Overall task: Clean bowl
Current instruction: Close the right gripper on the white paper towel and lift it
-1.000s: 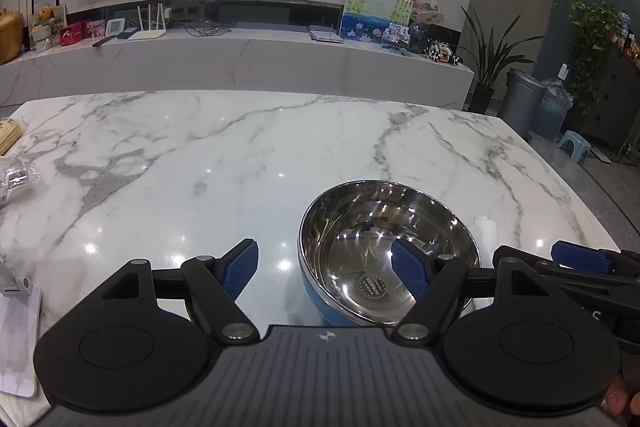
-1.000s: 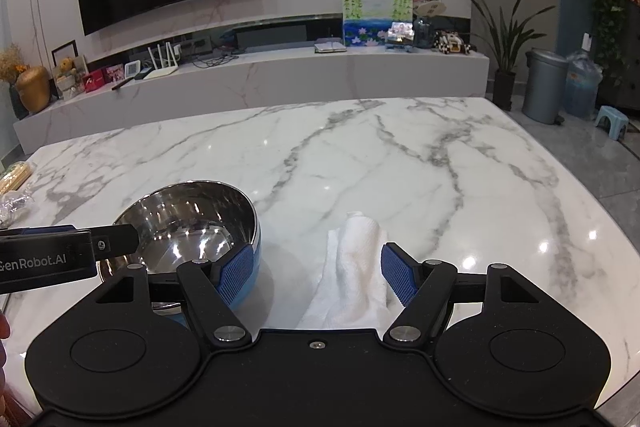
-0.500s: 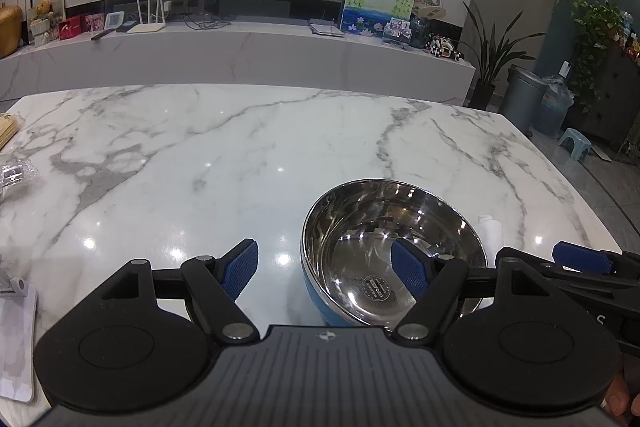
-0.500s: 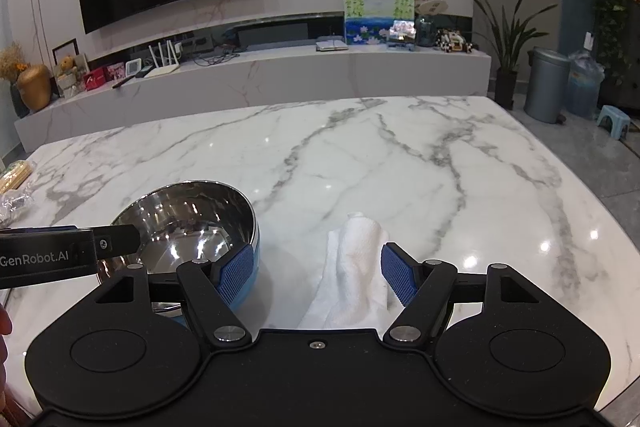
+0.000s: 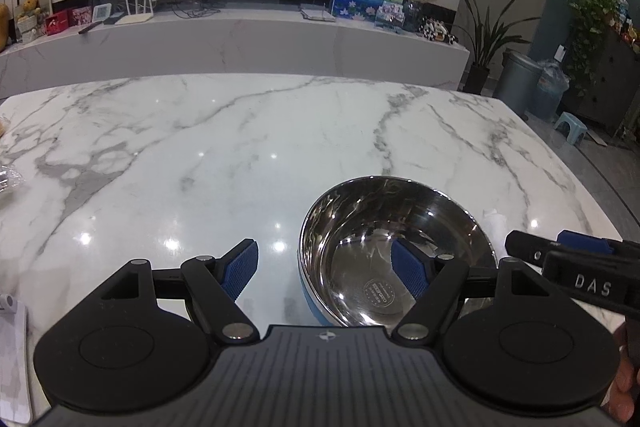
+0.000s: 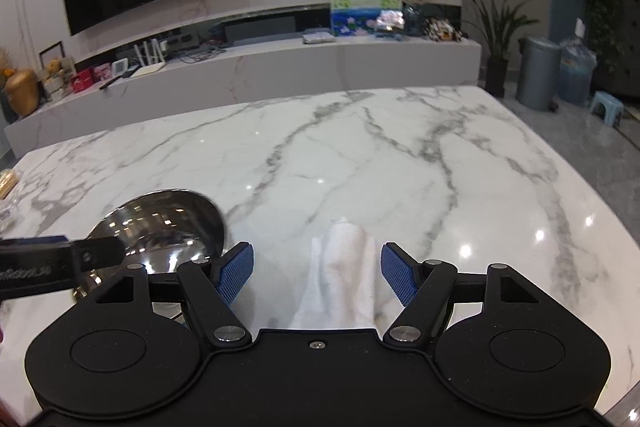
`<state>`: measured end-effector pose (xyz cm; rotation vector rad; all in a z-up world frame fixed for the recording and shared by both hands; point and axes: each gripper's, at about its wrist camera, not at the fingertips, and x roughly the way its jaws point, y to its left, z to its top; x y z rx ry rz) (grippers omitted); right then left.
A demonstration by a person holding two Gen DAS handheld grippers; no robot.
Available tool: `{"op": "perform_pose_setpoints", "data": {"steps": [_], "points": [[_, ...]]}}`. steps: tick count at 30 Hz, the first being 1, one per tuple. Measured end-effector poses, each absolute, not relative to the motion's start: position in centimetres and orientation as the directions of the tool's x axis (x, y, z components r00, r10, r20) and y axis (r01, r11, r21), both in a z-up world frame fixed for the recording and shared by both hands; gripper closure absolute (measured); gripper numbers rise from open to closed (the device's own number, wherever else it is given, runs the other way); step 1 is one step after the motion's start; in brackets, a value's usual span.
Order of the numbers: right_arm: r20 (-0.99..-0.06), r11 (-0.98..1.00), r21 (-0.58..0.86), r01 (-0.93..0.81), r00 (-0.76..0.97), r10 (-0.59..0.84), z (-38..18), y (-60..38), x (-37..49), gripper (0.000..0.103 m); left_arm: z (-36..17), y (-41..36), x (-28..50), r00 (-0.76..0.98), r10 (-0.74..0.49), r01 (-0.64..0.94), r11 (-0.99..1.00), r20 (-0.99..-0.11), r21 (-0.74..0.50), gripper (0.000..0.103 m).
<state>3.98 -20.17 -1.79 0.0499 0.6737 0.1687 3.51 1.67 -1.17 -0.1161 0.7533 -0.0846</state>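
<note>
The bowl (image 5: 394, 251) is being kept on the tabletop (image 5: 240, 147), at the near edge and right of centre in the left wrist view, its steel inside facing up and a blue outer wall showing at the near side. The left tool (image 5: 326, 269) is being held spread wide, nothing gripped: its right pad is being seen over the bowl's inside and its left pad over bare tabletop, so the near-left rim is being straddled (whether a pad is touching the steel cannot be told).

A white cloth (image 6: 346, 267) is lying just right of the bowl. The right tool (image 6: 316, 273) is also being held released, its pads standing to either side of the cloth and apart from it.

Judged from this, the cloth is being lined up for a pick while the bowl is being readied for steadying. Several risks are being carried. The polished rim could be squeezed out from between the pads if the left tool is being closed off-centre, and the bowl could be skated across the glossy marble. Only a top fold of the cloth could be pinched, leaving it trailing. The two tools are being held close together, so a knock between them is being risked.
</note>
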Motion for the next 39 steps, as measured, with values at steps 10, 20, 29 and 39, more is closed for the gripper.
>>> {"op": "perform_pose_setpoints", "data": {"steps": [10,20,29,39], "points": [[-0.671,0.985,0.071,-0.157,0.723,0.164,-3.6,-19.6,5.8,0.051,-1.6,1.7,4.8,0.692,-0.141,0.06,0.989,-0.708,-0.137,0.043],[-0.739,0.986,0.02,-0.165,0.662,0.126,-5.6,-18.4,6.6,0.071,-2.3,2.0,5.4,0.647,-0.153,0.07,0.987,-0.747,-0.142,0.057],[-0.734,0.99,0.028,-0.135,0.67,0.112,-5.7,-19.1,6.3,0.092,-2.0,1.6,5.0,0.662,-0.118,0.072,0.993,-0.741,-0.094,0.054],[-0.603,0.951,0.111,-0.29,0.74,0.296,0.2,-18.6,4.5,0.092,-1.9,1.4,5.2,0.664,-0.085,0.051,0.996,-0.743,-0.068,0.043]]}}
